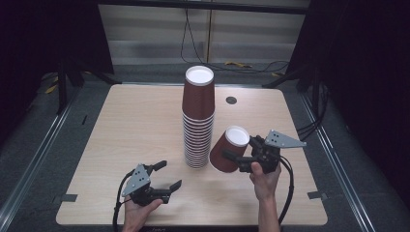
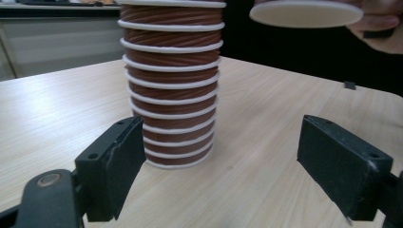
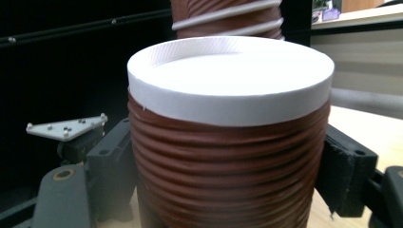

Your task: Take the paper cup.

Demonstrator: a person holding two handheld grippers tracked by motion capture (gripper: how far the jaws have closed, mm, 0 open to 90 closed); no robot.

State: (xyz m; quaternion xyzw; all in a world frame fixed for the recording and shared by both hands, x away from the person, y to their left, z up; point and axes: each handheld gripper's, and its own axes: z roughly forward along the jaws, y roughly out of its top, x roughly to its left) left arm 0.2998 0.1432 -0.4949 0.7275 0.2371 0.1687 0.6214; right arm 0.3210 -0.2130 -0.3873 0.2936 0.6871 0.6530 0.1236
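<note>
Single brown cup (image 1: pixel 228 150) clamped in right gripper (image 1: pixel 240 157) beside cup stack (image 1: pixel 198 118), seemingly lifted, left gripper (image 1: pixel 167 175) spread empty

Each hand-held gripper, left (image 1: pixel 163 175) and right (image 1: pixel 237 155), is black, with blocky jaws, a screw-studded grey three-cornered plate, and a trailing black cable. Forearms are bare.

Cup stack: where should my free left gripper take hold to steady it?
Grip the cup stack low, across its ribbed lower cups, coming in level from the near side where the open left gripper already faces it. The tower is tall and narrow, so a high grip would likely tip it.
</note>
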